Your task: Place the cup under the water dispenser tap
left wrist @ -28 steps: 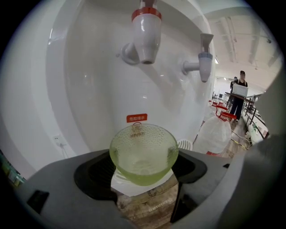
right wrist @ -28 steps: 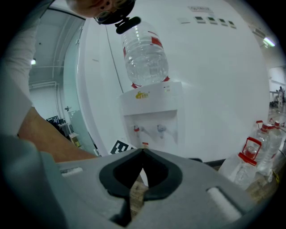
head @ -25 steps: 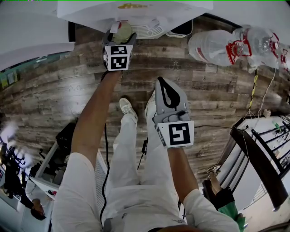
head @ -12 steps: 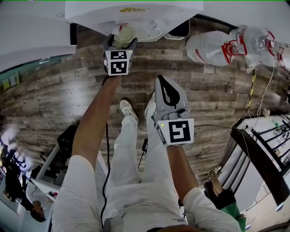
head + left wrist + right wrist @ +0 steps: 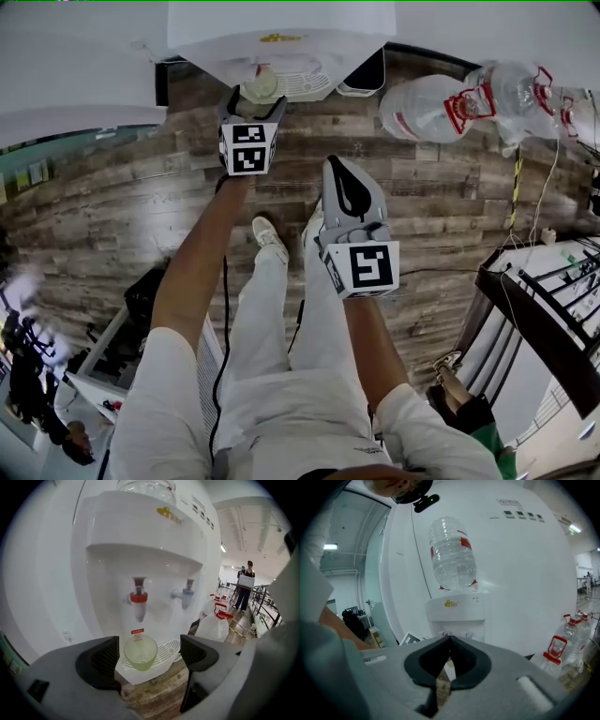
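Note:
A pale green translucent cup (image 5: 140,652) stands on the drip tray (image 5: 169,650) of the white water dispenser (image 5: 145,536), directly below the red tap (image 5: 139,603); a blue tap (image 5: 186,595) is to its right. My left gripper (image 5: 149,641) is open, its pads on either side of the cup without touching it. In the head view the cup (image 5: 261,84) sits just beyond the left gripper (image 5: 253,101). My right gripper (image 5: 336,169) hangs lower over the floor, shut and empty, its jaws (image 5: 449,641) pointed at the dispenser (image 5: 457,616).
Two large water bottles (image 5: 441,98) (image 5: 520,84) lie on the wooden floor right of the dispenser. A dark-framed rack (image 5: 534,319) stands at the right edge. Cables run along the floor there. A person (image 5: 246,585) stands far off to the right.
The left gripper has drawn back a little from the dispenser; the cup, earlier between its fingers, now stands on the tray ahead of them. The right gripper has hardly moved.

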`<state>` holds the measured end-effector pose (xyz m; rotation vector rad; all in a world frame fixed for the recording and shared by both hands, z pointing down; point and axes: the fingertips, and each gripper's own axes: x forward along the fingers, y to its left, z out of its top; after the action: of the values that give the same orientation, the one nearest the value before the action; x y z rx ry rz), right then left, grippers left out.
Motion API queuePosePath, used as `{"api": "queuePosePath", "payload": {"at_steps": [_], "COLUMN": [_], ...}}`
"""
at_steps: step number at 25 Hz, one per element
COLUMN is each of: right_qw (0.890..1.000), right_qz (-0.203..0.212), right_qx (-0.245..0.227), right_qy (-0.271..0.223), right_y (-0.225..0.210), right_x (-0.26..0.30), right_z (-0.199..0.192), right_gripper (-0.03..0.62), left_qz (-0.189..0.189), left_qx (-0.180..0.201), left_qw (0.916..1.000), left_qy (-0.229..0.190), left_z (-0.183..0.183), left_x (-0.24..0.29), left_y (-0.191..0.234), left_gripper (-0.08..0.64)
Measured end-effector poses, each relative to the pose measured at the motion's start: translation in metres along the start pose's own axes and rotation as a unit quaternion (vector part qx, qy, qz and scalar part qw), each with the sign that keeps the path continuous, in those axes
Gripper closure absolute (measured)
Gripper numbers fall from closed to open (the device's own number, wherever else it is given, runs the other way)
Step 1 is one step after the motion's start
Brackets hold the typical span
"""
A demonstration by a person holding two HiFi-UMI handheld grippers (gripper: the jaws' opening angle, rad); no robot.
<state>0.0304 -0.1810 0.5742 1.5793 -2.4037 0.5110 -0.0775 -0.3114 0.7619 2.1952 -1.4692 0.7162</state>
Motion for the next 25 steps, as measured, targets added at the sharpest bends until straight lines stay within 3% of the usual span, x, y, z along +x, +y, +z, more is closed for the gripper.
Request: {"api": "queuePosePath", "payload": {"at_steps": [2, 11, 25], "right_qw": [1.000, 1.000, 0.999], "right_qz": [0.003, -0.002, 0.010], "right_qx": [-0.003, 0.000, 0.004], "right_qy": [-0.004, -0.020, -0.044], "right_y": [0.005, 0.021, 0.056], "right_x": [-0.004, -0.033, -0.087], "right_z": [0.013, 0.074, 0.159], "right_gripper": [0.592, 0.592, 0.592], "left_qz": [-0.004, -0.007, -0.021], "left_qx": [0.006, -0.037, -0.046], "left_qw": [1.0000, 0.9986, 0.9960], "left_qy": [-0.002, -0.036, -0.073], "left_z": [0.014, 0.081, 0.173], "left_x": [-0.015, -0.108, -0.257], "left_y": [-0.004, -0.021, -0.049], "left_gripper": [0.166, 0.263, 0.428]}}
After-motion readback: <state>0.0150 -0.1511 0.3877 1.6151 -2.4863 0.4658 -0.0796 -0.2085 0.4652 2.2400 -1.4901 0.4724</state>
